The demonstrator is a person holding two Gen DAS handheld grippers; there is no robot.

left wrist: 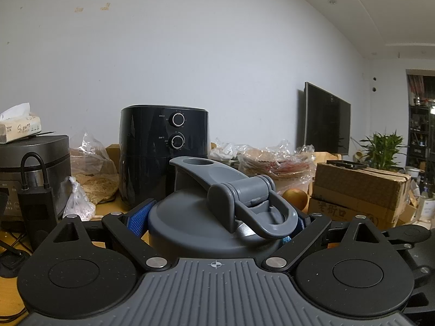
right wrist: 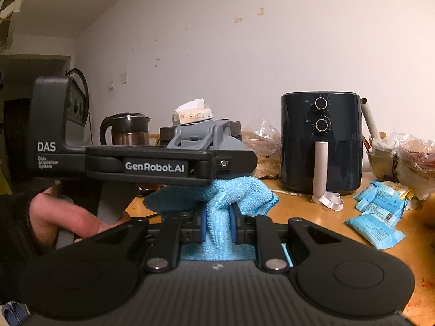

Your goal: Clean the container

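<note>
In the left wrist view a grey container [left wrist: 190, 228] with a flip-cap lid [left wrist: 217, 174] and a loop handle [left wrist: 274, 217] fills the space between the fingers. My left gripper [left wrist: 220, 217] is shut on it, with blue pads [left wrist: 140, 214] pressing its sides. In the right wrist view my right gripper [right wrist: 218, 218] is shut on a light blue microfibre cloth [right wrist: 239, 193]. The cloth bunches up against the underside of the container [right wrist: 233, 142], which the left gripper [right wrist: 233, 163] holds across from the left. A hand [right wrist: 62, 217] grips the left gripper's handle.
A wooden table [right wrist: 312, 217] carries a dark air fryer [right wrist: 320, 141], a kettle [right wrist: 125, 129], a rice cooker [left wrist: 32, 168] with a tissue box [left wrist: 20, 126] on top, plastic bags [left wrist: 89, 168], blue packets [right wrist: 378, 212], a cardboard box [left wrist: 359, 190] and a fruit [left wrist: 295, 198]. A TV [left wrist: 326, 119] hangs on the wall.
</note>
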